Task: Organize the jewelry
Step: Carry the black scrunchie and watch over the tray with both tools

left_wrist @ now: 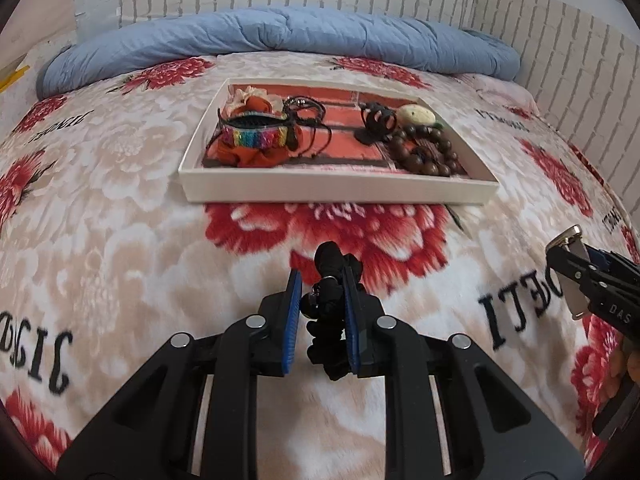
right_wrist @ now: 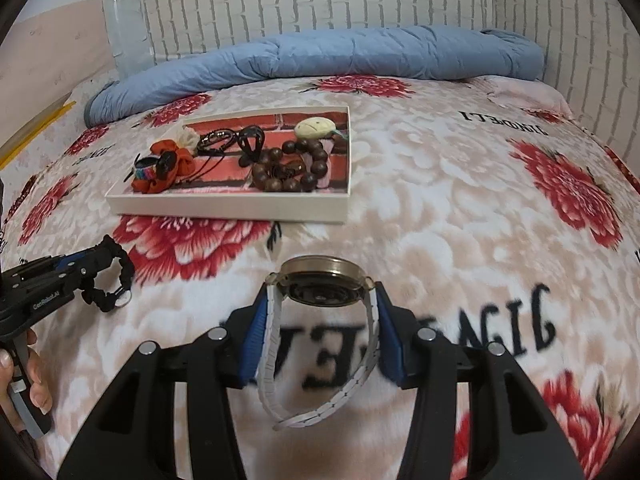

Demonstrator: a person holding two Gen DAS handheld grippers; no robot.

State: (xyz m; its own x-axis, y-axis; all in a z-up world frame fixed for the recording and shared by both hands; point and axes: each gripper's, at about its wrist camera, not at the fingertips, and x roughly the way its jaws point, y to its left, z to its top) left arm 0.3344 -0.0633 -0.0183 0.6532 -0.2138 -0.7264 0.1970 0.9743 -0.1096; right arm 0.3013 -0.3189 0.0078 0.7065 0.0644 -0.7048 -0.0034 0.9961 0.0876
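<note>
A shallow white tray (left_wrist: pixel 336 191) lies on the bed and holds an orange scrunchie, a rainbow woven band, black cords, a black claw clip, a cream oval stone and dark wooden beads (left_wrist: pixel 430 148). It also shows in the right wrist view (right_wrist: pixel 228 205). My left gripper (left_wrist: pixel 322 294) is shut on a black braided bracelet (left_wrist: pixel 332 280), held above the blanket in front of the tray; it also shows in the right wrist view (right_wrist: pixel 114 280). My right gripper (right_wrist: pixel 322 300) is shut on a wristwatch (right_wrist: pixel 320 284) with a grey strap, right of the left gripper.
The bed carries a fluffy blanket (left_wrist: pixel 120 220) with red flowers and black lettering. A rolled blue quilt (left_wrist: pixel 280 36) lies behind the tray. A white brick-pattern wall (right_wrist: pixel 320 4) stands behind and to the right.
</note>
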